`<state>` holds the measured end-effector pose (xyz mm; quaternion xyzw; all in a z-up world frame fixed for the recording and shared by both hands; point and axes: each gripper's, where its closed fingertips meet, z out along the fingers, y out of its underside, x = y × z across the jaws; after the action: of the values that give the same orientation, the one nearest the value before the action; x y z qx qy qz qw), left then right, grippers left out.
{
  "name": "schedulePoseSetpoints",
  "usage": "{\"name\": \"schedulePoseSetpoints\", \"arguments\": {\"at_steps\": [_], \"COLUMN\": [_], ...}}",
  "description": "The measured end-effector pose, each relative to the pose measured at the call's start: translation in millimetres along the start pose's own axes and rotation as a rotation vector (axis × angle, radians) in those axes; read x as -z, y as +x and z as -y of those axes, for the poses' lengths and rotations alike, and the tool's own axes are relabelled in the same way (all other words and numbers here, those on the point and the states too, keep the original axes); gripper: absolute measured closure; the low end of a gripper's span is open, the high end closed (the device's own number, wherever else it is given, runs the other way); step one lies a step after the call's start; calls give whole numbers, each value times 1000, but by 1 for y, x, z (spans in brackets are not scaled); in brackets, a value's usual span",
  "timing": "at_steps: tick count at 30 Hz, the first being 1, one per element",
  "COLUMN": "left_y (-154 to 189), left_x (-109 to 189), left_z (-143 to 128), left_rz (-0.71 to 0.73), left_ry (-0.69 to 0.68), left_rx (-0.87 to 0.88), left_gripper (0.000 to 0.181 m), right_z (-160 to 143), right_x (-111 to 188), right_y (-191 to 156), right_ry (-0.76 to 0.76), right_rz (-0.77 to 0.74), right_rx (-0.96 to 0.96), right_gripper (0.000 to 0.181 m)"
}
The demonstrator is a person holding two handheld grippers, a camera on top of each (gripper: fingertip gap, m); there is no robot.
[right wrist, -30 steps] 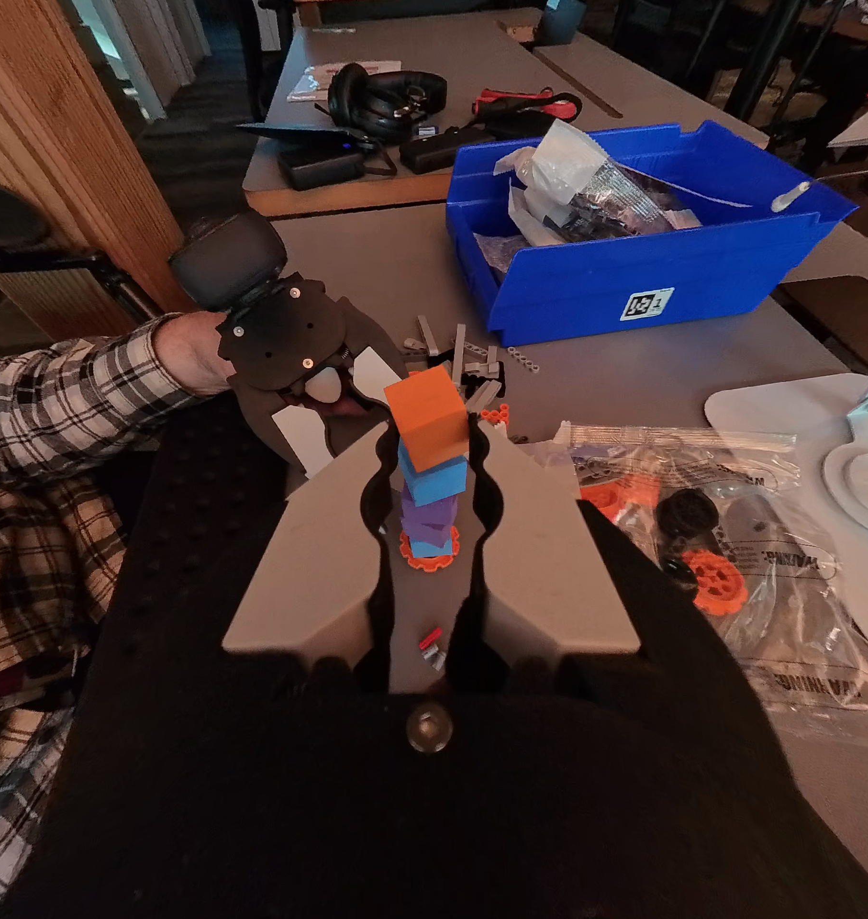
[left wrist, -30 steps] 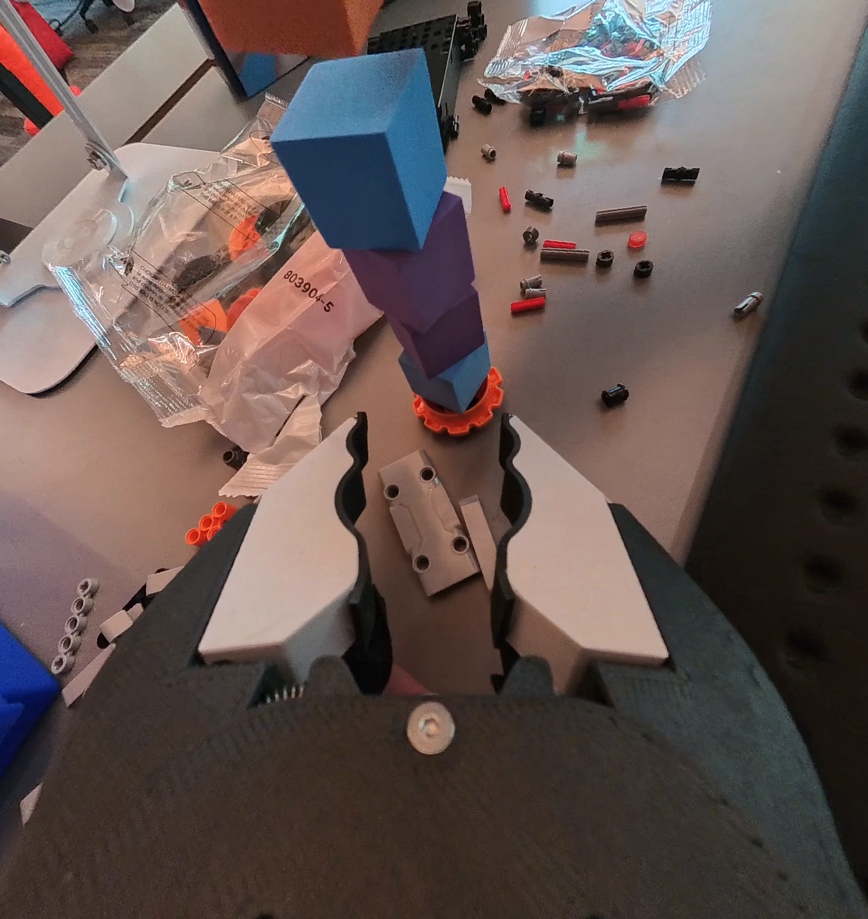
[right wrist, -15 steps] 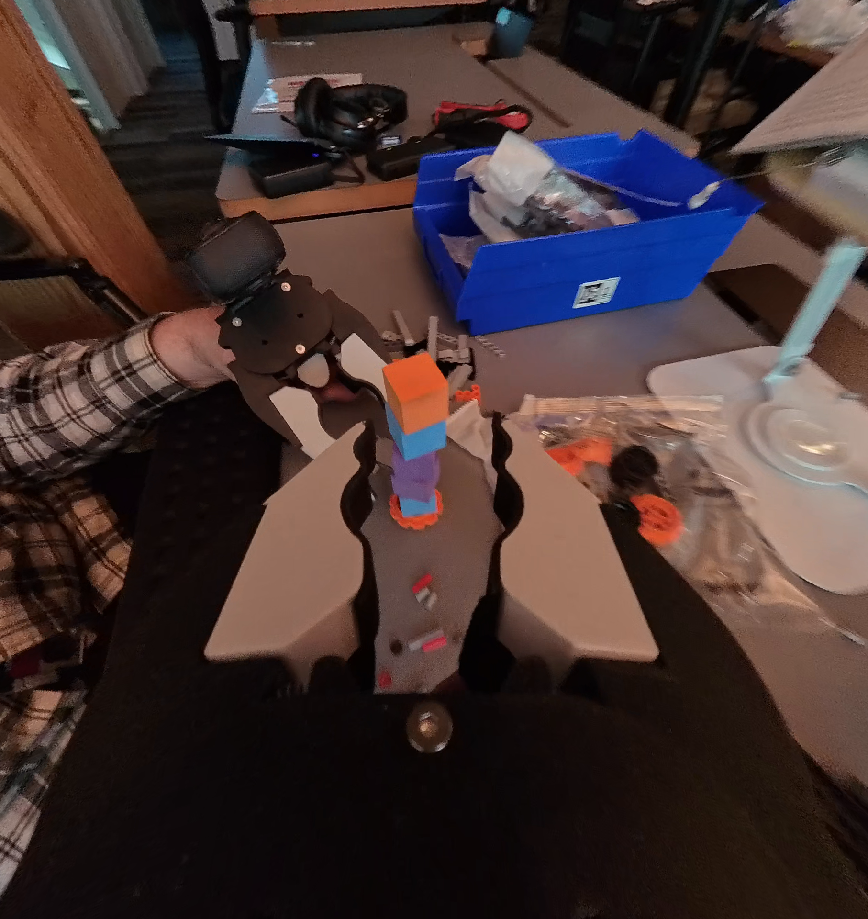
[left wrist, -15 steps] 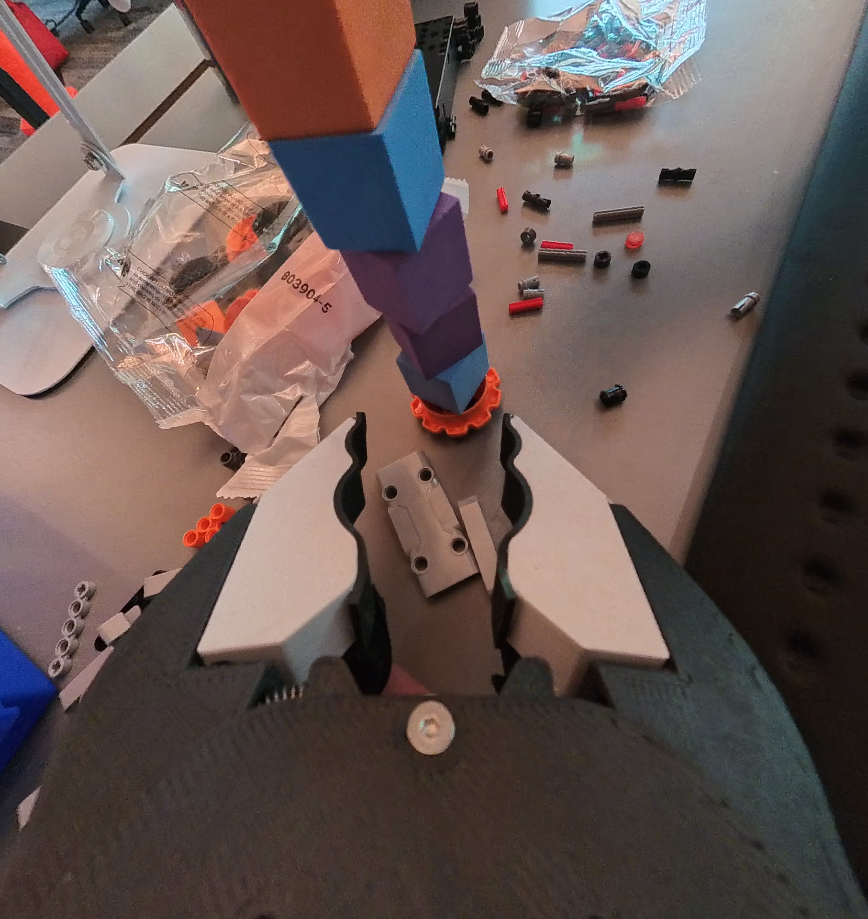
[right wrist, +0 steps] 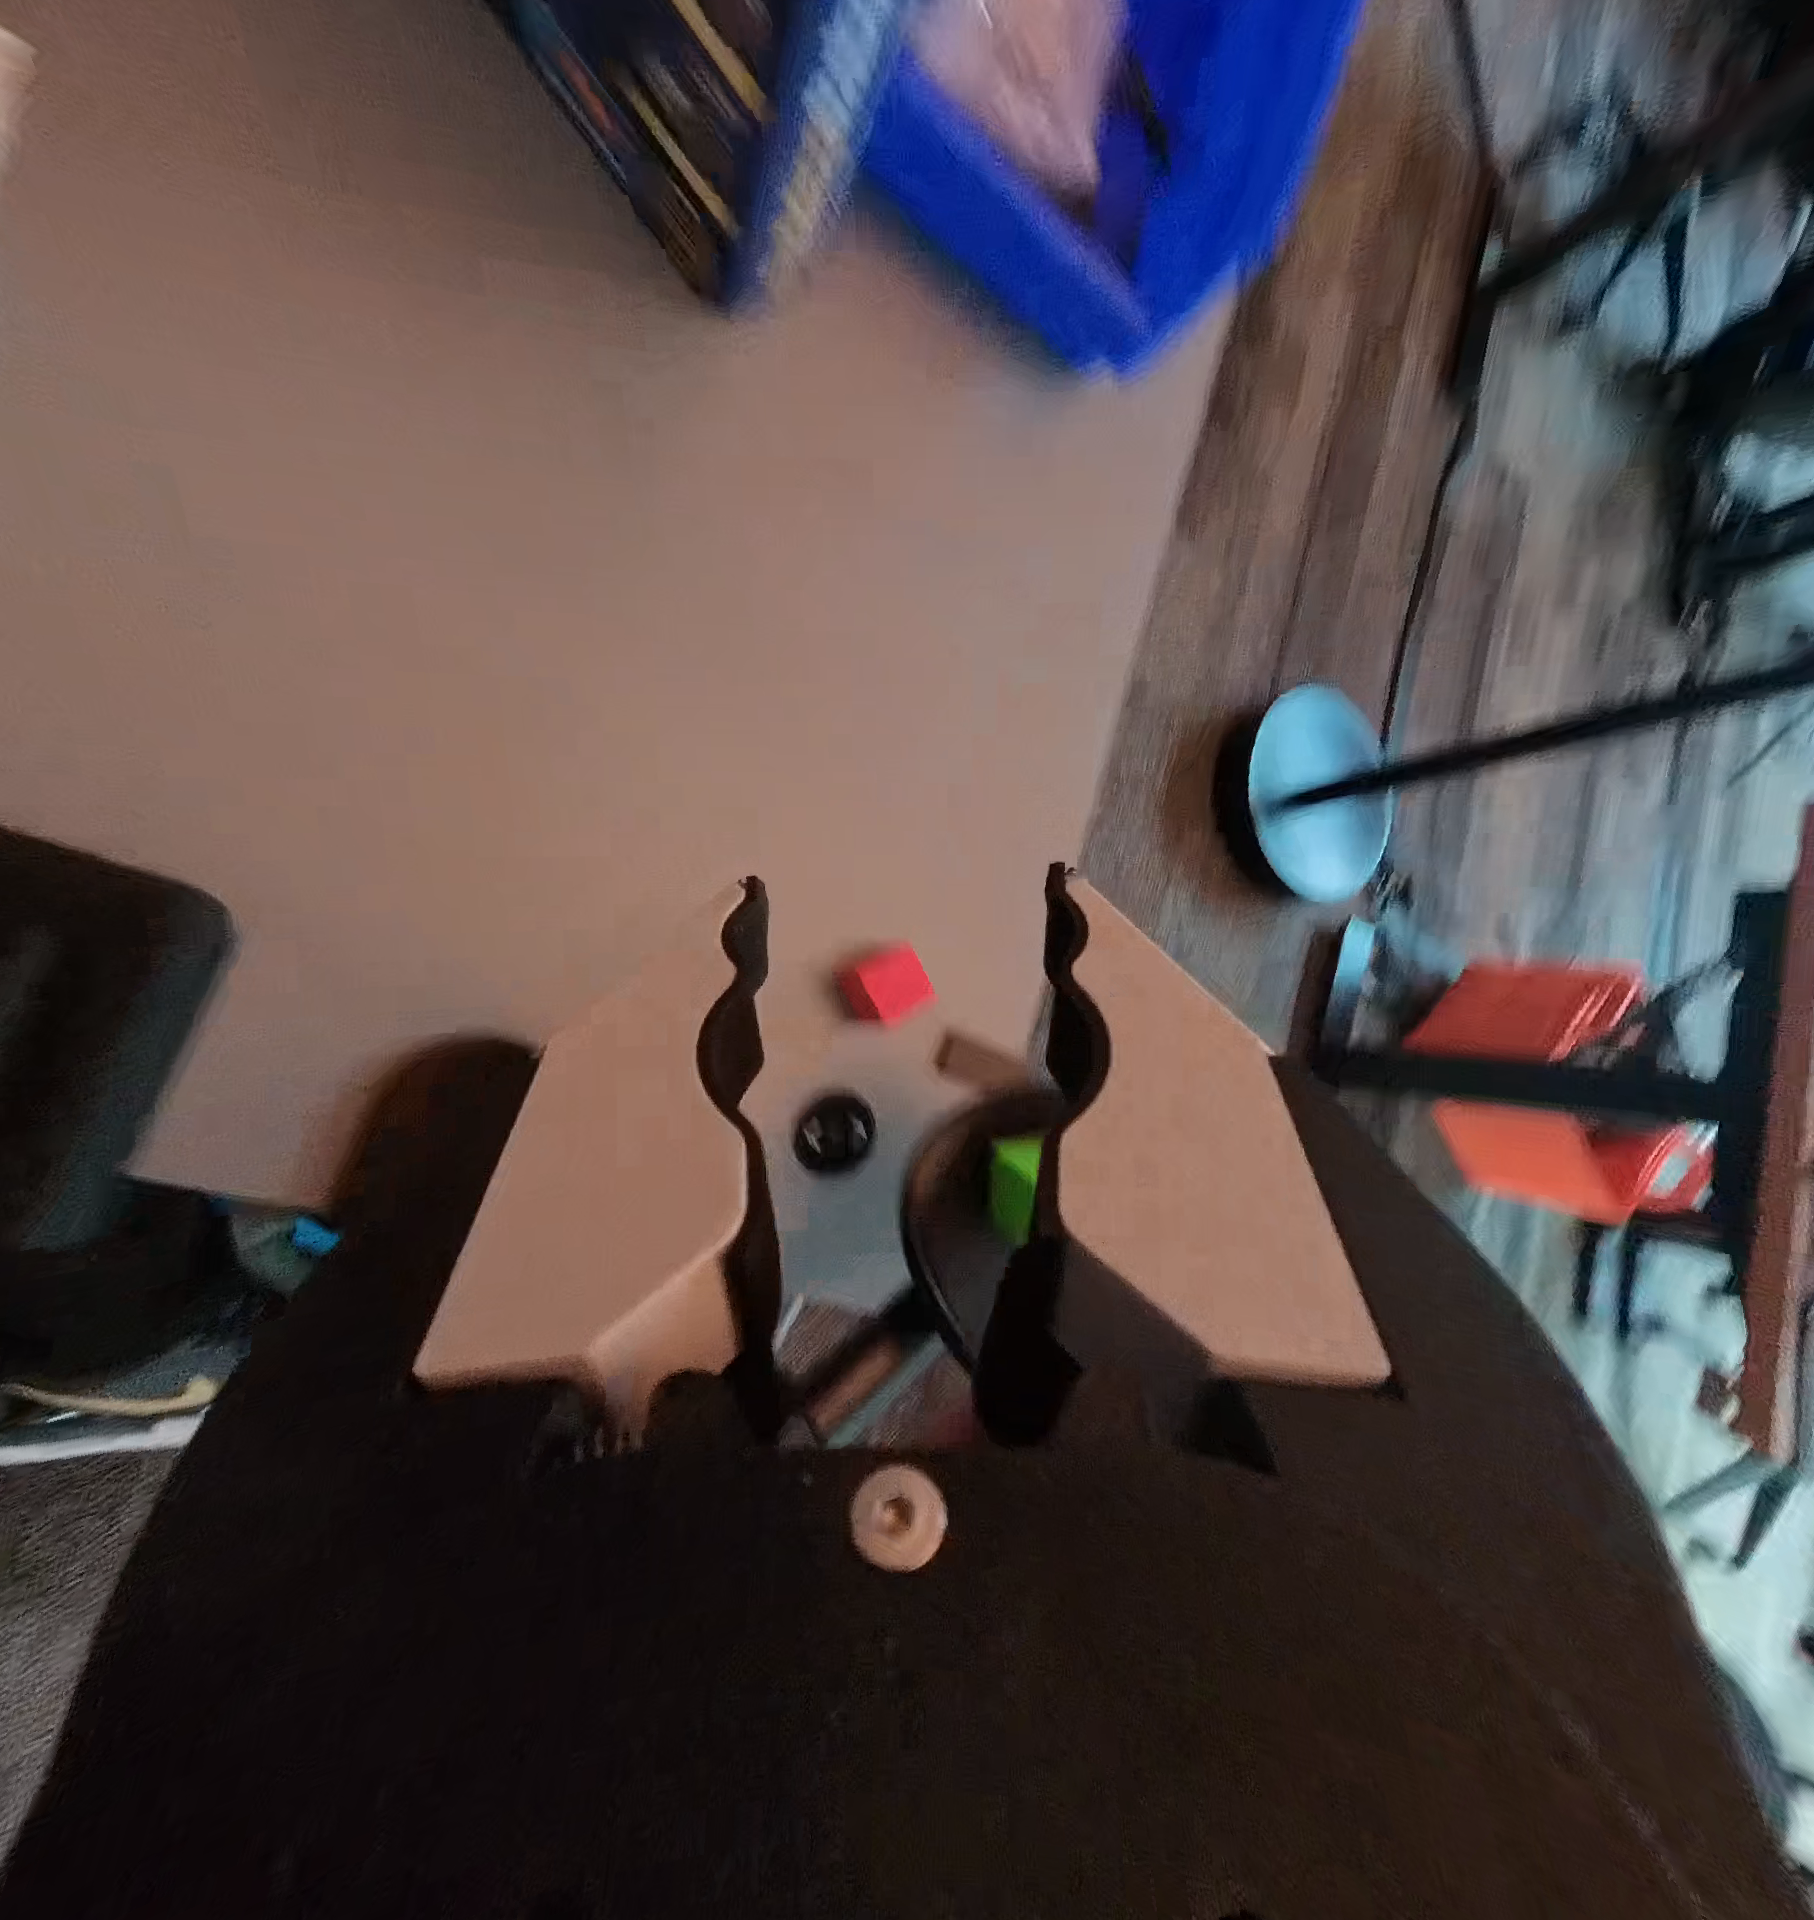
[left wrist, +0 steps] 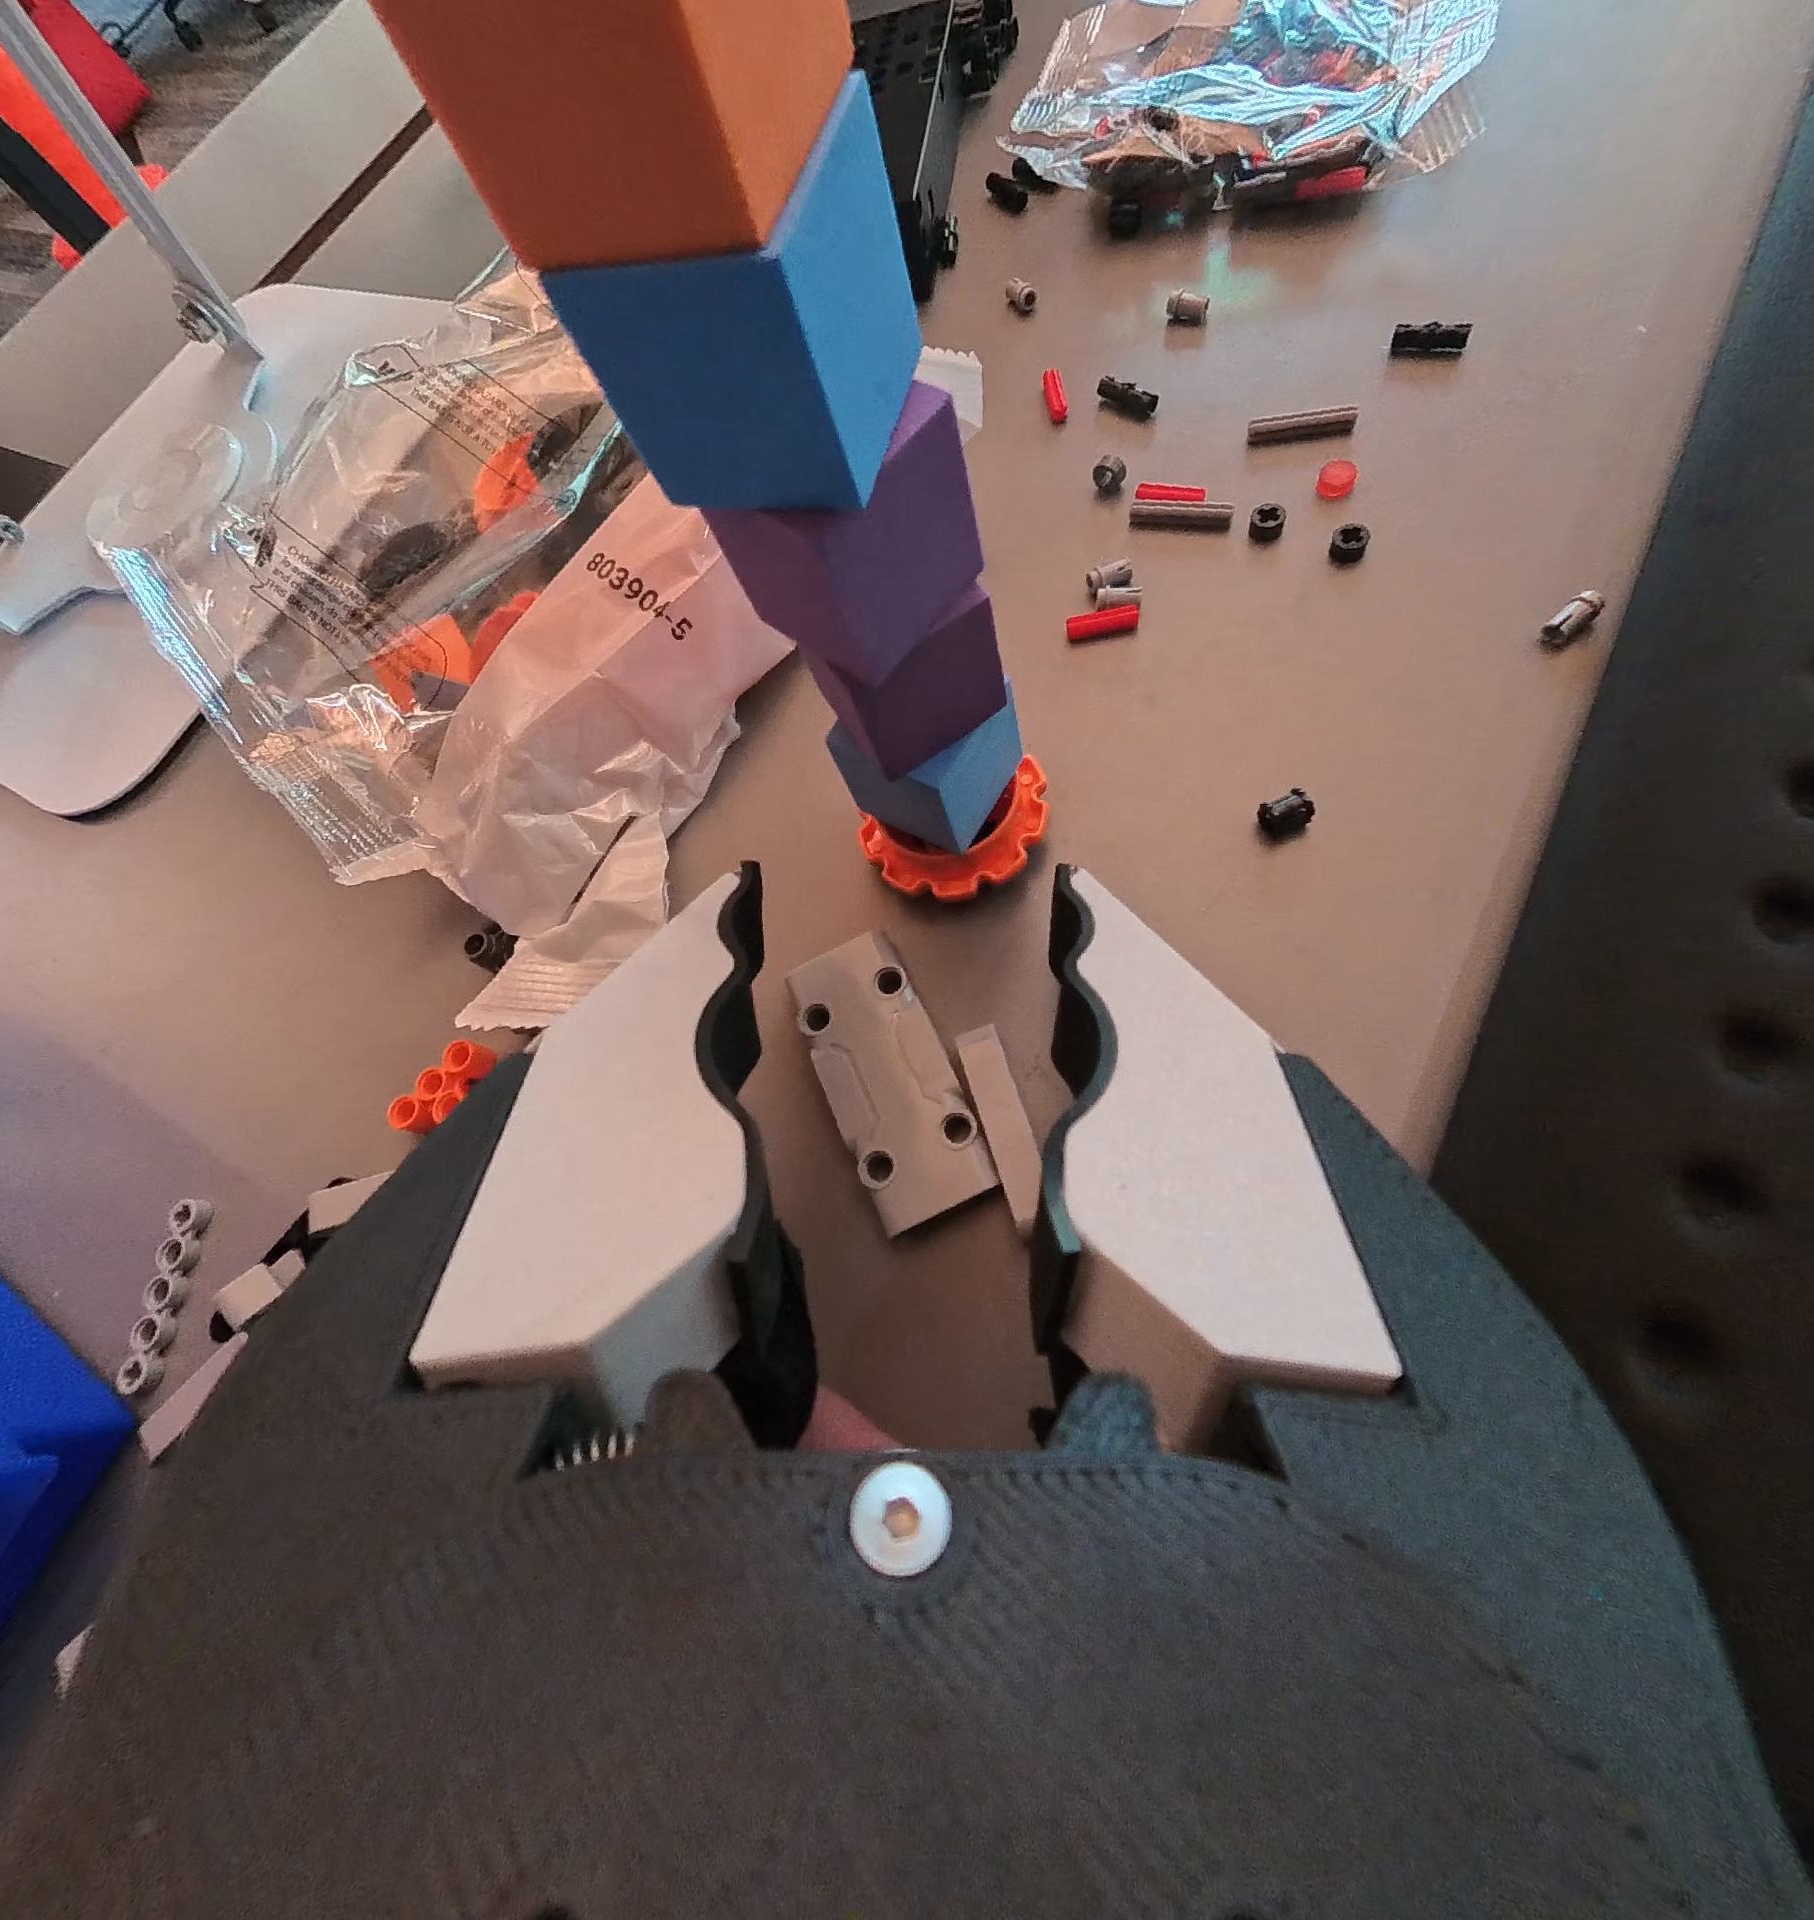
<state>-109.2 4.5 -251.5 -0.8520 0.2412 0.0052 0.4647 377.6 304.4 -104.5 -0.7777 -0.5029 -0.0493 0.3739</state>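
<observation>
So the left gripper [left wrist: 903,883] hangs over the tan tabletop [left wrist: 155,987] with its jaws spread a fair bit and nothing between them. Its fingers [left wrist: 612,1153] are smooth pale-grey wedges with wavy black inner edges, set in a rough, layered 3D-printed black body. Right under the gap lies a flat grey plastic plate [left wrist: 898,1081] with round holes, and a thin grey slat [left wrist: 996,1101] is just beside it.

Just past the fingertips stands a wobbly-looking tower of matte foam-like cubes: orange cube [left wrist: 622,114] on top, then a light blue cube [left wrist: 757,353], two purple cubes [left wrist: 872,582], and a small blue cube [left wrist: 944,784] sitting on a toothed orange gear [left wrist: 950,857]. Crinkly clear plastic bags [left wrist: 394,582] lie to the left, and little red, grey and black pins [left wrist: 1183,509] are scattered on the right.

The right gripper [right wrist: 903,883] is the same build, jaws also apart and empty. That view is heavily blurred, but you can make out a red cube [right wrist: 882,982], a black round piece [right wrist: 833,1132] and a bright green block [right wrist: 1017,1184] between the fingers, plus a blue bin [right wrist: 1038,249] farther off.
</observation>
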Motion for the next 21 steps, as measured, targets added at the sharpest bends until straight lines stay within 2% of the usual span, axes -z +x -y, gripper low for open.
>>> {"name": "schedulePoseSetpoints", "arguments": {"at_steps": [2, 4, 8, 10, 14, 16, 18, 21], "left_y": [-1, -2, -3, -4, -6, -7, -8, -9], "left_x": [1, 1, 1, 1, 1, 2, 2, 2], "left_z": [1, 0, 0, 0, -2, -2, -2, -3], "left_rz": [0, 1, 4, 9, 22, 28, 32, 37], "left_ry": [6, 5, 6, 6, -2, -1, 0, -1], "left_rx": [6, 14, 24, 28, 29, 31, 35, 37], "left_gripper": [127, 127, 126, 126, 125, 125, 125, 125], "right_z": [-50, -85, -133, -142, -145, -136, -114, -52], "right_x": [0, 0, -14, -24, -37, -35, -24, 1], "right_y": [27, 39, 52, 46, 45, 44, 38, 7], "right_ry": [-52, -54, -71, -78, -71, -23, 47, 210], "right_rz": [26, 71, 114, 150, 151, 151, 147, 196], "right_rx": [-110, -199, -310, -323, -305, -299, -275, -202], "right_gripper": [129, 130, 132, 134, 153, 154, 154, 154]}}
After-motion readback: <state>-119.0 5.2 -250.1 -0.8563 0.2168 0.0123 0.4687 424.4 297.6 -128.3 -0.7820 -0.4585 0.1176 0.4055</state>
